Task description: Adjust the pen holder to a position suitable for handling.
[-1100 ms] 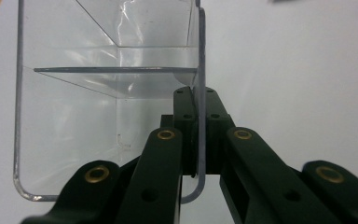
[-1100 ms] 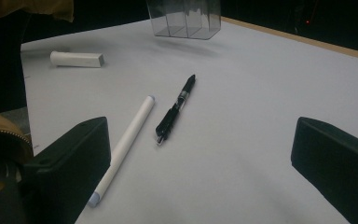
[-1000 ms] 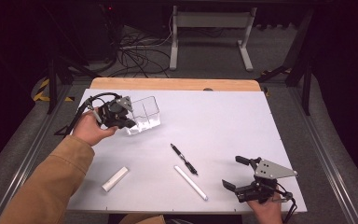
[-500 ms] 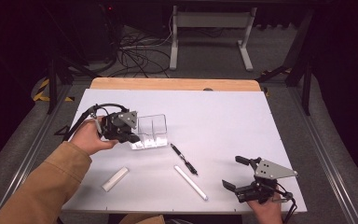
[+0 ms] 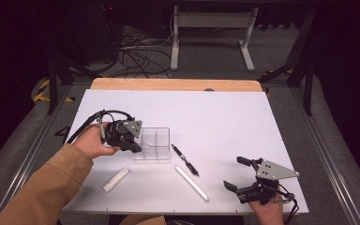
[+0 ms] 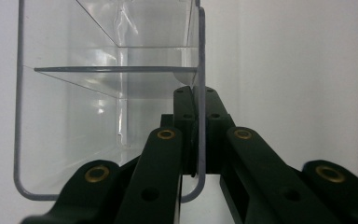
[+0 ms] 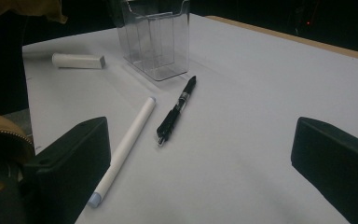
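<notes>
Left gripper clamped on one end wall of the clear plastic box, jaws pressed together on either side of that thin wall in the left gripper view, one inside the box and one outside. Box standing on the white table, left of centre, open side up, with thin dividers splitting it into compartments; nothing seen inside them. Held by a hand in a tan sleeve coming in from the lower left, a black cable looping off the gripper's back.

Right gripper down near the front right corner of the table, jaws spread wide apart with nothing between them, grey three-cornered plate on top, well apart from the box. Seen along its own jaws, bare table between the two black pads.

Between the two grippers, three loose things. Black pen lying at a slant just right of the box, near it; touching or not, hard to tell. White marker lying close beside the pen toward the front edge, roughly parallel to it, not touching. Short white stick lying in front of the box, on the sleeve side, apart from it. In the right gripper view, marker and pen lying straight ahead, between the open jaws and the box, with the short stick off to the left of the box.

Beyond the far wooden edge of the table, dark floor with cables and a metal stand.
</notes>
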